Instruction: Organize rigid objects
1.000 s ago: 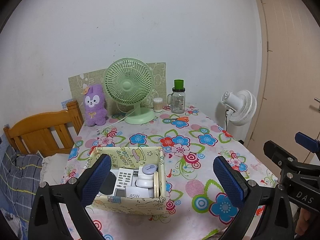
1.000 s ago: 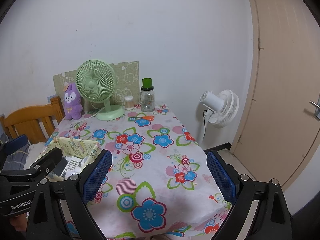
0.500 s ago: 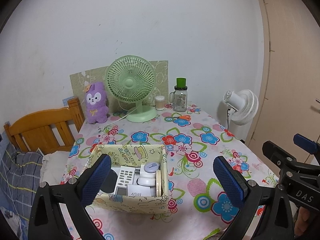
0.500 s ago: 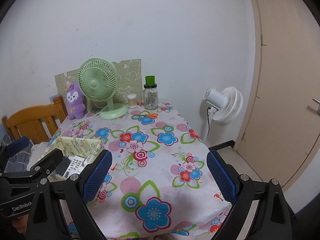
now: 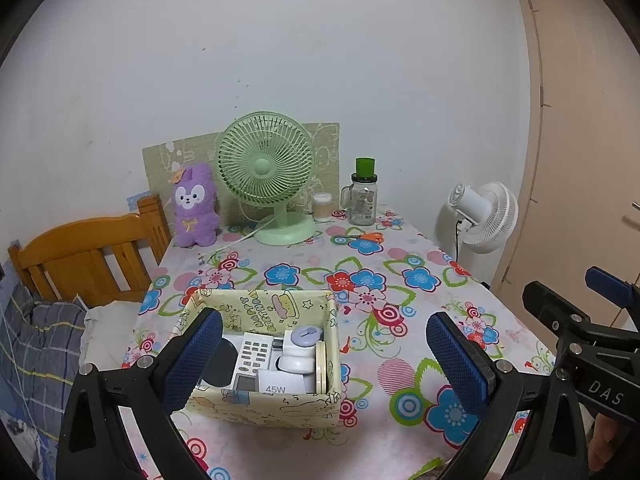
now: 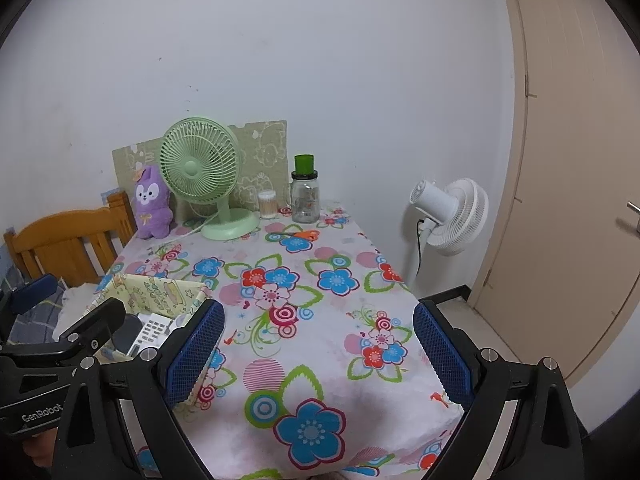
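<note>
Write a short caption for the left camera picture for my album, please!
Open left gripper hovers over a cartoon-print storage box packed with a calculator and 45W charger.

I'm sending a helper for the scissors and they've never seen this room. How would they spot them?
Start at the green desk fan at the table's far edge. Right of its base, in front of the glass jar with the green cap, the scissors lie flat on the flowered cloth. Their orange handles set them apart.
</note>
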Available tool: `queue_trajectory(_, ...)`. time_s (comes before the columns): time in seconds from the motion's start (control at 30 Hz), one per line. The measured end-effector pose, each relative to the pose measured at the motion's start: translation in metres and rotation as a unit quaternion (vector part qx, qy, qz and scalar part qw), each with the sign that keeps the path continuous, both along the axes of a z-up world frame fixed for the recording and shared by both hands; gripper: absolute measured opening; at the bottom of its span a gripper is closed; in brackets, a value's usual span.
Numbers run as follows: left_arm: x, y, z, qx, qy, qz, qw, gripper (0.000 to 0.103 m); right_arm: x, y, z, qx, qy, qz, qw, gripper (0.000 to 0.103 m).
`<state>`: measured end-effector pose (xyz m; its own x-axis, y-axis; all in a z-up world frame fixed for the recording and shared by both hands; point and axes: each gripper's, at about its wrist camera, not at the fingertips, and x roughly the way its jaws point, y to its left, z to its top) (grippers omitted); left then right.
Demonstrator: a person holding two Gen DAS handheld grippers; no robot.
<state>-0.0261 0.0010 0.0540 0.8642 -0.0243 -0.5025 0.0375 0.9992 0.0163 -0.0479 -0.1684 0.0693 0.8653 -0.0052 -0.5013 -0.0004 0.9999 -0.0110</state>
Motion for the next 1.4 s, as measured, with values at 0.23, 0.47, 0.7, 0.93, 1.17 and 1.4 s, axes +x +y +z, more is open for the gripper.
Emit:
queue_trajectory(0.23,-0.0004,-0.0002,-0.0001,-0.001,0.000,0.000,1.0000,0.103,-0.0004,-0.0003,-0.0002,-0.001,-0.001,0.000,1.000,0.097)
queue_trajectory(0.47,-0.0005,-0.0002,0.0000,-0.001,0.000,0.000,1.0000,0.103,-0.0006,-0.0002,-0.0001,-0.001,-0.001,-0.001,1.000,0.097)
queue_trajectory(0.7,-0.0011,-0.0022,-0.0007,0.002,0.000,0.002,1.0000,0.103,-0.0015,-0.0011,0.0008,0.003,-0.001,0.000,1.000,0.097)
queue_trajectory(0.93,-0.0015,-0.0032,-0.0007,0.002,0.001,0.003,1.0000,0.103,-0.0009,-0.0021,0.0022,0.005,-0.002,0.002,1.000,0.097)
queue_trajectory(1.17,-0.0016,-0.0035,-0.0009,0.001,0.004,0.006,1.0000,0.103,-0.0007,-0.0023,0.0016,0.003,-0.002,0.004,1.000,0.097)
queue_trajectory(1.4,-0.0013,-0.0031,-0.0011,0.000,0.003,0.006,1.0000,0.103,0.0000,-0.0015,0.0012,0.002,-0.002,0.005,1.000,0.097)
